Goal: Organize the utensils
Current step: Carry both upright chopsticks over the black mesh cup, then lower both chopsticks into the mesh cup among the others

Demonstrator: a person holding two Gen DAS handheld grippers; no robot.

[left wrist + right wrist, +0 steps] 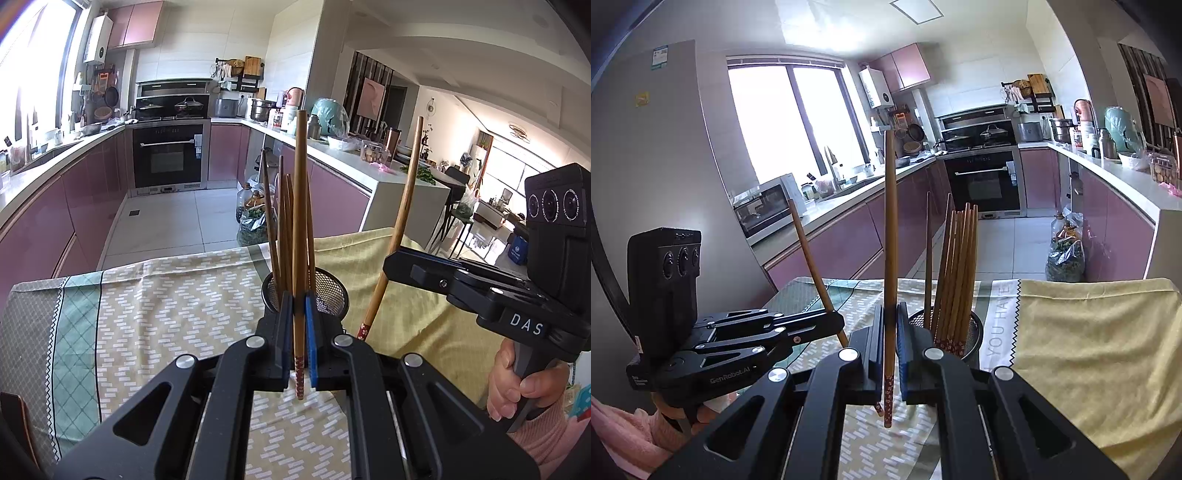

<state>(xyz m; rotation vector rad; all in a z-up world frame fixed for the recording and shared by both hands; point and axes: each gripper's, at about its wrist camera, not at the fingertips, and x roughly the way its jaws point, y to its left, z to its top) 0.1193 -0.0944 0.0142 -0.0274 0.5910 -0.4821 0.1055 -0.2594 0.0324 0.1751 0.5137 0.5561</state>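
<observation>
My left gripper [299, 310] is shut on a wooden chopstick [300, 221] that stands upright, its red patterned end pointing down. Just beyond it stands a black mesh holder [328, 291] with several chopsticks [282, 229] in it. My right gripper [891, 325] is shut on another upright chopstick [891, 236], also patterned end down. The same mesh holder [973, 332] with its bundle of chopsticks [956, 269] sits just right of it. Each gripper shows in the other's view: the right gripper [391, 258] with its tilted chopstick [400, 218], the left gripper [834, 317] with its chopstick [812, 258].
A patterned tablecloth [166, 306] and a yellow cloth [1089, 339] cover the table. A person's hand [517, 384] in a pink sleeve holds the right gripper's handle. Behind lie kitchen counters, an oven [168, 155], bags on the floor [255, 218] and a fridge [653, 155].
</observation>
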